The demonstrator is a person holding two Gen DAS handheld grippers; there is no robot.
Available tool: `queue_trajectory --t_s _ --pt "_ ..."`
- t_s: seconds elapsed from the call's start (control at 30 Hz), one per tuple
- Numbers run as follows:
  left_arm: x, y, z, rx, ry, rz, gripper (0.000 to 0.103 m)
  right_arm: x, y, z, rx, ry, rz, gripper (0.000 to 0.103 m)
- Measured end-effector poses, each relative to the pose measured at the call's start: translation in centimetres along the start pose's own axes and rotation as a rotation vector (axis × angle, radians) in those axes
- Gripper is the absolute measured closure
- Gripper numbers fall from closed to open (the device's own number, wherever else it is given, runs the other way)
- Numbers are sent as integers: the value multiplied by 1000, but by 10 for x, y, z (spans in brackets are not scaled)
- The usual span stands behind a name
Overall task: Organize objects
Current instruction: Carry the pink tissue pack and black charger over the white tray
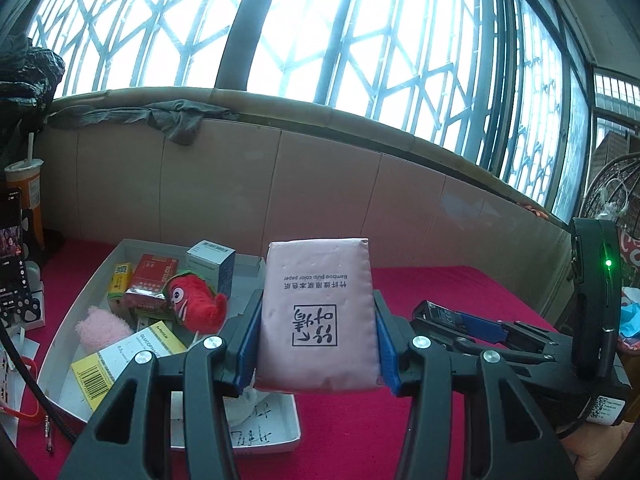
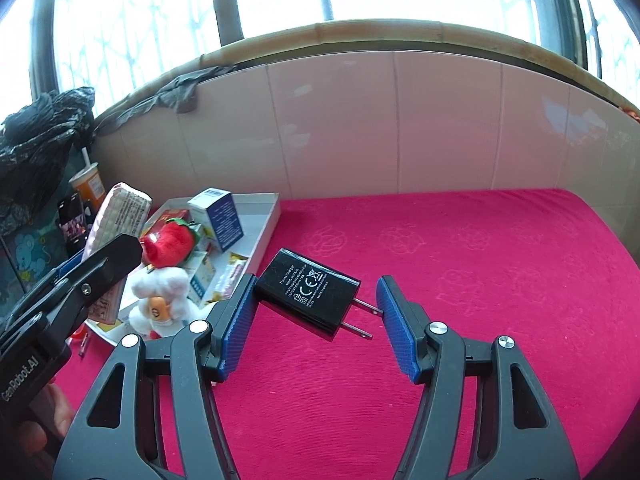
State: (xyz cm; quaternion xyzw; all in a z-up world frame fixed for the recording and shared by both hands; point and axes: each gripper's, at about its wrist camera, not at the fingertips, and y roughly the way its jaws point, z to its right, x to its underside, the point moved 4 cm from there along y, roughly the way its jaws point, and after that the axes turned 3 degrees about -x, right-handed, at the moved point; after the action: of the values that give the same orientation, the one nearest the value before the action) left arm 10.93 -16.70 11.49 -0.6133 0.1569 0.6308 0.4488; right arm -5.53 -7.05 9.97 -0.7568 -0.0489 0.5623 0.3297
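My left gripper [image 1: 317, 320] is shut on a pink tissue pack [image 1: 320, 312], held upright above the red cloth just right of the white tray [image 1: 100, 264]. From the right wrist view the same pack [image 2: 120, 216] shows at the left, over the tray [image 2: 272, 216]. My right gripper [image 2: 316, 294] is shut on a black travel charger [image 2: 308, 292]: the left pad presses its body and the right pad meets a prong tip. The charger [image 1: 440, 312] hangs above the cloth, right of the tray. In the tray lie a red plush [image 1: 196, 300], a pink plush [image 1: 102, 326] and several small boxes.
Red cloth [image 2: 460, 280] covers the surface up to a pink tiled wall [image 2: 400, 120] under the window. A cup with a straw [image 1: 24, 192] and a phone [image 1: 12, 248] stand at the far left. A black bag [image 2: 36, 136] sits in the left corner.
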Motion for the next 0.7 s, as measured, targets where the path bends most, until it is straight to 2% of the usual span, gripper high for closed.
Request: queue_trajectory --t_s 0.23,0.7 --pt "-3 -5 -44 -43 -67 2 54 -6 10 -25 -19 -44 -13 42" --pt "-15 -26 -146 -189 -193 29 54 -33 30 -76 -101 -101 -14 42"
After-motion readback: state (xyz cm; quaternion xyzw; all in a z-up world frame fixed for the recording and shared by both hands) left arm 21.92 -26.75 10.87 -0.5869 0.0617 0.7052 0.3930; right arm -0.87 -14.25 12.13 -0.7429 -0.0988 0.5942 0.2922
